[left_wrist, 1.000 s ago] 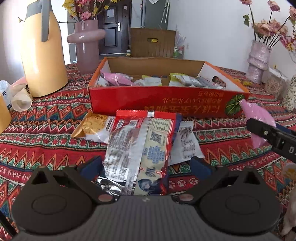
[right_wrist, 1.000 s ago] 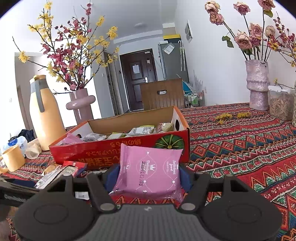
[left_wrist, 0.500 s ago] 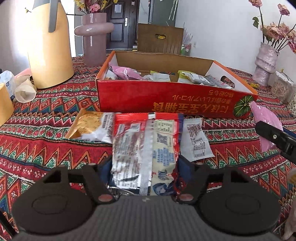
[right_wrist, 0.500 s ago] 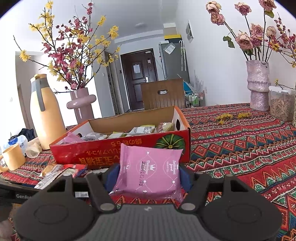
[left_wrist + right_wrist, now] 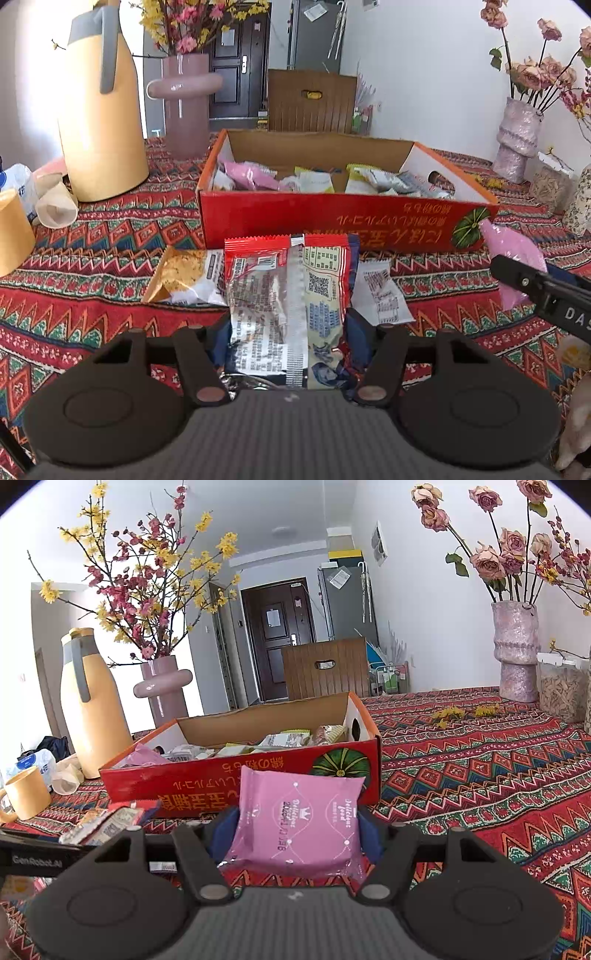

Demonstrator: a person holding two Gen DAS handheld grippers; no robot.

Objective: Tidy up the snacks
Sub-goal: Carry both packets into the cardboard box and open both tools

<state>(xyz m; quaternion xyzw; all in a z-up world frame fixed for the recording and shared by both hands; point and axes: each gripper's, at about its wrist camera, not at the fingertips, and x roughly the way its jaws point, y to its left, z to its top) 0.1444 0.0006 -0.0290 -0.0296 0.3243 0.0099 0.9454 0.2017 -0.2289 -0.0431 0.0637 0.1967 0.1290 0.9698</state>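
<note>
both grippers loaded. left gripper jaws clamped on the red/silver snack packet, centre of the left wrist view; right gripper jaws clamped on the pink packet, lower centre of the right wrist view. red box sits just behind both, mid-frame, already part full of snacks

step in hand, imo: carry each packet over the near wall & drop it inside. lift high enough to clear the rim first, go one at a time so the grippers don't clash, release only once over the open interior

red/silver packet: long axis runs away from the camera, toward the box, back side w/ seam & qr facing up. pink packet: near square, flat, print upside down

2 more packets lie on the cloth left & right of the held one, in front of the box
</note>
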